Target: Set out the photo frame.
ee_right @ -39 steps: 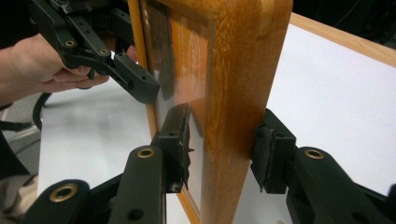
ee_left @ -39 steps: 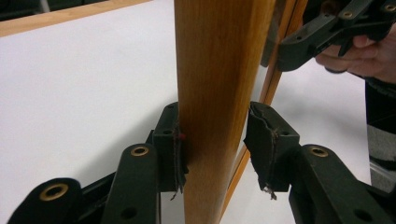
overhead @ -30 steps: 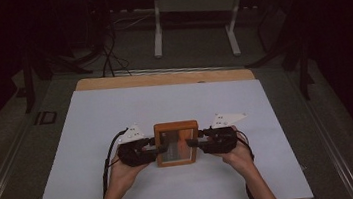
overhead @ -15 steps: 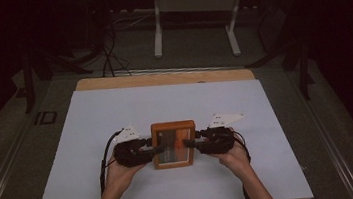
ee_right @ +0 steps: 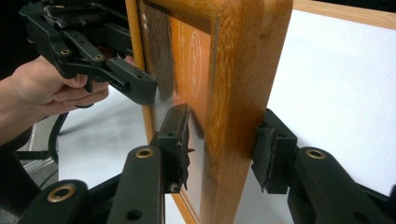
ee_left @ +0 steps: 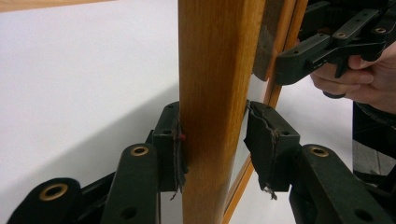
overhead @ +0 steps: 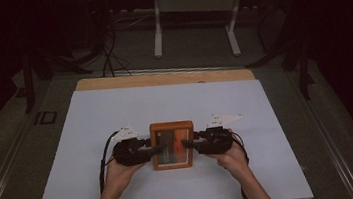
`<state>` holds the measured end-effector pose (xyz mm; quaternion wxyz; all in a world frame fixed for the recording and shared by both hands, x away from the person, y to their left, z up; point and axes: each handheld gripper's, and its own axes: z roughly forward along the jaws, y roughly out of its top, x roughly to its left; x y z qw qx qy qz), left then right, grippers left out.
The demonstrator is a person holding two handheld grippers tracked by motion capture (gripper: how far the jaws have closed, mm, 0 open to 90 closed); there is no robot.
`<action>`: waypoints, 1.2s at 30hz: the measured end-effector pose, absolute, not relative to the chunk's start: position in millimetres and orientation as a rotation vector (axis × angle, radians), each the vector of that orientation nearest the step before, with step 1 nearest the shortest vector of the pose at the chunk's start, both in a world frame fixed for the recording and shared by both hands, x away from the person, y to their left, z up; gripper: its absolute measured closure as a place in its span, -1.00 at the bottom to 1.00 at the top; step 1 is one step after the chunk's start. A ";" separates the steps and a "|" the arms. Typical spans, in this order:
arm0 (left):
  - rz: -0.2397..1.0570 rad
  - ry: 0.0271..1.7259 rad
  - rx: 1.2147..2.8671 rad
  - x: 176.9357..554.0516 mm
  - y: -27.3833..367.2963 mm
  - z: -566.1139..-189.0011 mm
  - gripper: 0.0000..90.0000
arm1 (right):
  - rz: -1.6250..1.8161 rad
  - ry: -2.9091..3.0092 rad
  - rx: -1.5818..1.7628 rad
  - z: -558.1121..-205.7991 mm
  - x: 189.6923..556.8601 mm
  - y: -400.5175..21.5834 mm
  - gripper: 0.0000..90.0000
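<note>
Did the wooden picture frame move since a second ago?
Yes. The wooden frame slid slightly left, judged against the table's far wooden edge.

One wooden frame [overhead: 170, 126], two grippers — left [overhead: 152, 149], right [overhead: 190, 145] — two hands, one table [overhead: 86, 120].

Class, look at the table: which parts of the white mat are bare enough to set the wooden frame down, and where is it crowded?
The mat lies bare between the frame and the table's far wooden edge, and out to both sides beyond the hands. It is crowded at near centre, where the left gripper and right gripper sit at the frame's sides.
</note>
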<state>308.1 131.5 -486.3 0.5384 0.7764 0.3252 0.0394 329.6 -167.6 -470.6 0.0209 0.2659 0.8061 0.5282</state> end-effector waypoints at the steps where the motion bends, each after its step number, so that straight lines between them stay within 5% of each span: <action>1: 0.087 0.772 1.845 308.7 131.8 -487.1 0.30 | 1.636 2.500 0.828 -470.9 329.5 -167.4 0.34; 36: 0.066 0.804 1.827 317.5 119.8 -498.7 0.28 | 1.656 2.489 0.897 -482.4 336.2 -179.7 0.35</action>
